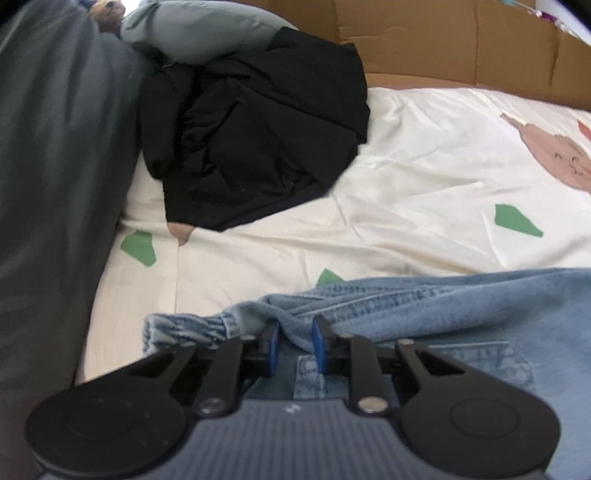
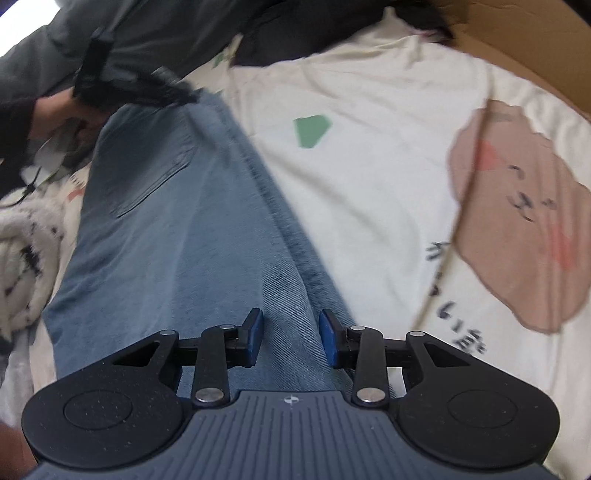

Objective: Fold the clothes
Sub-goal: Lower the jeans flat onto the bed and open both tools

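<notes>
Light blue jeans [image 1: 461,314] lie on a cream bedsheet [image 1: 406,166]. My left gripper [image 1: 295,341] is shut on a bunched fold at the waistband end, with denim pinched between the blue pads. In the right wrist view the jeans [image 2: 166,240] stretch away with a back pocket showing. My right gripper [image 2: 291,338] sits low over the jeans leg by its seam; its jaws stand apart with flat denim between them, not pinched.
A black garment [image 1: 258,129] lies crumpled at the back left, with a grey-green garment [image 1: 192,29] behind it. A cardboard wall [image 1: 461,40] borders the bed. A fuzzy white spotted garment [image 2: 26,258] lies left of the jeans. A person's dark sleeve [image 2: 110,44] reaches in.
</notes>
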Tool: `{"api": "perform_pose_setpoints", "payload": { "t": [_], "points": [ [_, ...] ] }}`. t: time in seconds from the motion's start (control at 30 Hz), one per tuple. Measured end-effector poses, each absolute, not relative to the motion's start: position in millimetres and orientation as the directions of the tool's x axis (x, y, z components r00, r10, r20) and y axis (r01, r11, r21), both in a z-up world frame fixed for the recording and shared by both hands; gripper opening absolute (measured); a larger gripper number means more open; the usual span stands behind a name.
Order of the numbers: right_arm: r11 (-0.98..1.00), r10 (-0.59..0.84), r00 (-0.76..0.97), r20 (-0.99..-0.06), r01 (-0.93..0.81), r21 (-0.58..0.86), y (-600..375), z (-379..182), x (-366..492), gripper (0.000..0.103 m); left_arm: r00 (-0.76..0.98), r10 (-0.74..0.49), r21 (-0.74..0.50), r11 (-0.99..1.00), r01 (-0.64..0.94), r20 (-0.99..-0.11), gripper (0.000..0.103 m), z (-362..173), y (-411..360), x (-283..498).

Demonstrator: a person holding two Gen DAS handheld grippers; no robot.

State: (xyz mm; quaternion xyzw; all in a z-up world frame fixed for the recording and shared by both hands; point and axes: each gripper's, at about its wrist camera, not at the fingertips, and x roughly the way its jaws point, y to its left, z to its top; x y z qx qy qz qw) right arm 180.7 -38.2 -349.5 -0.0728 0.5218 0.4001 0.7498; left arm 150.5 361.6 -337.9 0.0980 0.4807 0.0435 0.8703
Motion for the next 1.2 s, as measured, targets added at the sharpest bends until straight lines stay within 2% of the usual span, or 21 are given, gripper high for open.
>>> {"api": "perform_pose_setpoints", "payload": {
  "t": [0.07, 0.17, 0.2, 0.47, 0.93, 1.03, 1.13, 1.2],
  "points": [
    [0.646, 0.525, 0.111, -0.844, -0.698, 0.310, -31, -353, 181, 0.034, 0.539, 0.181, 0.227, 0.974, 0.019, -0.822, 0.022, -339, 360, 152],
    [0.639, 0.518, 0.130, -0.845, -0.716, 0.281, -26, -354, 180, 0.004, 0.547, 0.197, 0.243, 0.970, 0.013, -0.814, 0.022, -341, 358, 153],
    [0.649, 0.522, 0.136, -0.842, -0.704, 0.289, -27, -352, 183, 0.003, 0.548, 0.200, 0.244, 0.970, 0.008, -0.812, 0.022, -341, 357, 153],
    [0.717, 0.515, 0.157, -0.843, -0.618, 0.323, -33, -343, 195, 0.002, 0.549, 0.201, 0.170, 0.980, -0.108, -0.811, 0.021, -340, 366, 160],
    [0.788, 0.517, 0.151, -0.842, -0.467, 0.401, -36, -361, 216, 0.002, 0.466, 0.265, 0.176, 0.958, -0.227, -0.844, 0.020, -341, 364, 189],
    [0.801, 0.497, 0.169, -0.851, -0.467, 0.375, -31, -359, 216, 0.002, 0.446, 0.249, 0.130, 0.951, -0.281, -0.860, 0.020, -338, 370, 191],
    [0.804, 0.505, 0.187, -0.843, -0.456, 0.381, -34, -351, 213, 0.003, 0.463, 0.191, 0.027, 0.941, -0.337, -0.865, 0.020, -320, 386, 181],
    [0.805, 0.519, 0.203, -0.830, -0.444, 0.394, -39, -345, 211, 0.009, 0.510, 0.188, -0.012, 0.931, -0.364, -0.839, 0.020, -300, 394, 167]
  ]
}}
